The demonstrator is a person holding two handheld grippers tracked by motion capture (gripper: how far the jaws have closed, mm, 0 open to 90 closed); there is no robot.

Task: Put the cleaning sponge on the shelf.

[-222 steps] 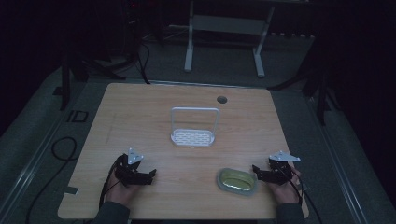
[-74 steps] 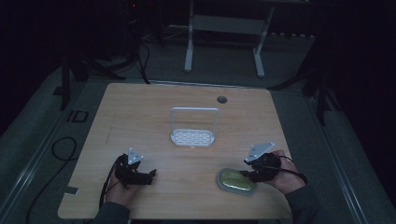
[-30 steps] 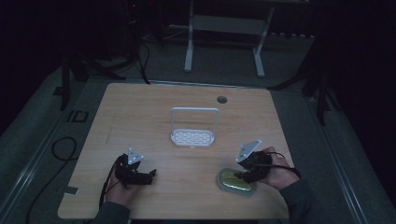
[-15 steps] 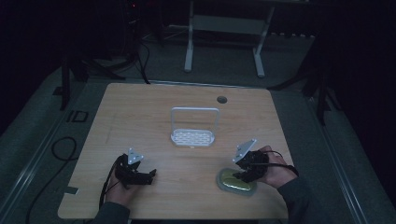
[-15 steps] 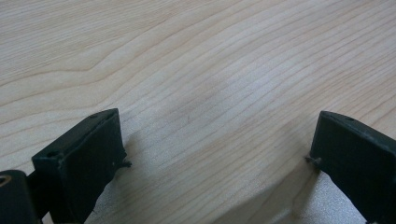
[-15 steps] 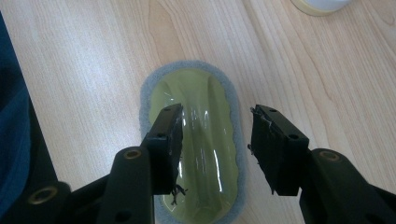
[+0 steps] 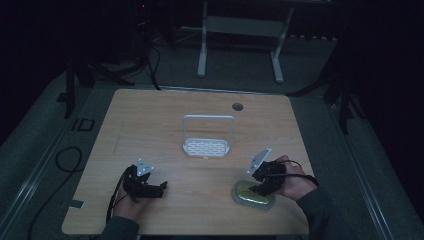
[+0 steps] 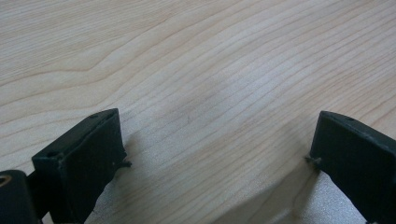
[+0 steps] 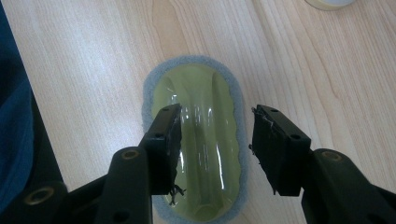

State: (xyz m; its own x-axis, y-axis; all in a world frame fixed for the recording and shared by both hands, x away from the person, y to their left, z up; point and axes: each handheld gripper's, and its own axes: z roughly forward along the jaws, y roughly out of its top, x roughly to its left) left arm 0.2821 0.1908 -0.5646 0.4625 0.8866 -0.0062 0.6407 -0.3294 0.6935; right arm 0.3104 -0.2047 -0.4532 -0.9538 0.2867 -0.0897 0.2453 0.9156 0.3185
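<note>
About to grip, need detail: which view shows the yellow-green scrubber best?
The right gripper view: the scrubber lies close under the open jaws, its handle ridge and grey pad rim clear. The high view shows it small, dim, partly behind the right gripper.

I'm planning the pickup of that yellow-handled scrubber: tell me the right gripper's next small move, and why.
Probably lower a little, then close. The right gripper is open, its jaws straddling the scrubber's raised yellow grip, which lies flat on the table; whether they are low enough cannot be told.
</note>
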